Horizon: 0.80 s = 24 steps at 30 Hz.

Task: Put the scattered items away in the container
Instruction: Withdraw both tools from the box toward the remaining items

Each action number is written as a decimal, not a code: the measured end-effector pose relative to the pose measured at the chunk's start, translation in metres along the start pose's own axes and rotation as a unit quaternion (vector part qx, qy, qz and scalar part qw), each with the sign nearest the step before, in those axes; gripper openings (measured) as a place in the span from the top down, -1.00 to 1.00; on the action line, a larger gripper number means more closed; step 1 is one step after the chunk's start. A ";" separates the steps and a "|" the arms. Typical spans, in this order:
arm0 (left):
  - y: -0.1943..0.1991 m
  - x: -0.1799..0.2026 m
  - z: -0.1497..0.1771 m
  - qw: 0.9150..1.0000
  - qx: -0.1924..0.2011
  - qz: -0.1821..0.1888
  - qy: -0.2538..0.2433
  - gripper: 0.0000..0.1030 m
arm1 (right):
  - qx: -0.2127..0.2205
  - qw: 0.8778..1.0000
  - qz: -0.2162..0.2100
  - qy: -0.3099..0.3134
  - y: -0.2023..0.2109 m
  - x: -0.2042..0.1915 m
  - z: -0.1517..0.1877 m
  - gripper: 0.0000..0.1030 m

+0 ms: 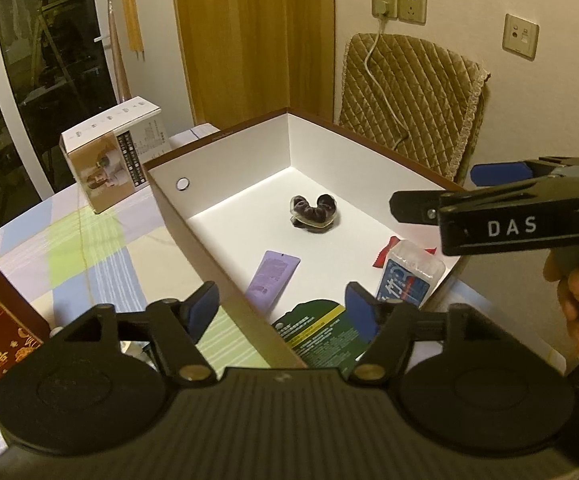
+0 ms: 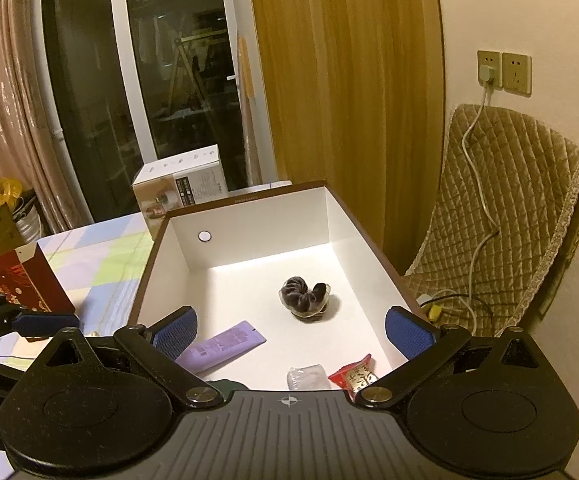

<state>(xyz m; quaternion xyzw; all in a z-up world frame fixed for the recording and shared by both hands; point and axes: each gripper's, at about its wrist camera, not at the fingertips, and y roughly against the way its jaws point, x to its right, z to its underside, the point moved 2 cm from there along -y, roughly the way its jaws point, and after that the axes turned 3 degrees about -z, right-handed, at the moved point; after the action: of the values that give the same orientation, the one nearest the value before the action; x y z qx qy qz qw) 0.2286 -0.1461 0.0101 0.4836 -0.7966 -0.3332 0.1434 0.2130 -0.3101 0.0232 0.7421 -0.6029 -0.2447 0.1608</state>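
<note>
In the left wrist view the left gripper [image 1: 281,308] hangs over the box [image 1: 177,216] rim with its fingers released and empty, straddling the near wall, so it would do well to lift clear before seeking more on the counter [image 1: 89,248]. The box holds a scrunchie [image 1: 313,212], purple tube [image 1: 275,278], green card [image 1: 321,332], clear pack [image 1: 409,276] and red packet [image 1: 387,250]. In the right wrist view the right gripper [image 2: 291,334] hovers above the same box, fingers spread with nothing between them.
</note>
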 end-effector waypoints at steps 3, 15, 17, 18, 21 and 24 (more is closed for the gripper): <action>0.008 -0.006 0.005 1.000 0.000 -0.005 0.006 -0.56 | 0.001 1.000 -0.005 0.002 0.004 -0.005 0.000 -1.00; 0.047 -0.046 0.057 0.997 -0.019 -0.059 0.038 -0.98 | 0.001 0.999 -0.036 0.020 0.023 -0.044 0.006 -1.00; 0.055 -0.056 0.069 0.996 -0.022 -0.070 0.047 -0.98 | -0.001 0.999 -0.044 0.024 0.025 -0.052 0.007 -1.00; 0.060 -0.061 0.075 0.995 -0.022 -0.078 0.051 -0.98 | -0.001 0.998 -0.048 0.027 0.026 -0.057 0.008 -1.00; 0.071 -0.076 0.093 0.993 -0.026 -0.099 0.062 -0.98 | -0.001 0.997 -0.064 0.040 0.028 -0.073 0.011 -1.00; 0.076 -0.092 0.106 0.990 -0.036 -0.115 0.072 -0.98 | -0.002 0.996 -0.078 0.052 0.028 -0.091 0.012 -1.00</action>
<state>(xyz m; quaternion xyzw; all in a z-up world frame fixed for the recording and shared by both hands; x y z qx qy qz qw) 0.1642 -0.0019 -0.0084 0.5895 -0.7105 -0.3404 0.1783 0.1698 -0.2271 0.0435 0.7982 -0.5337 -0.2186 0.1742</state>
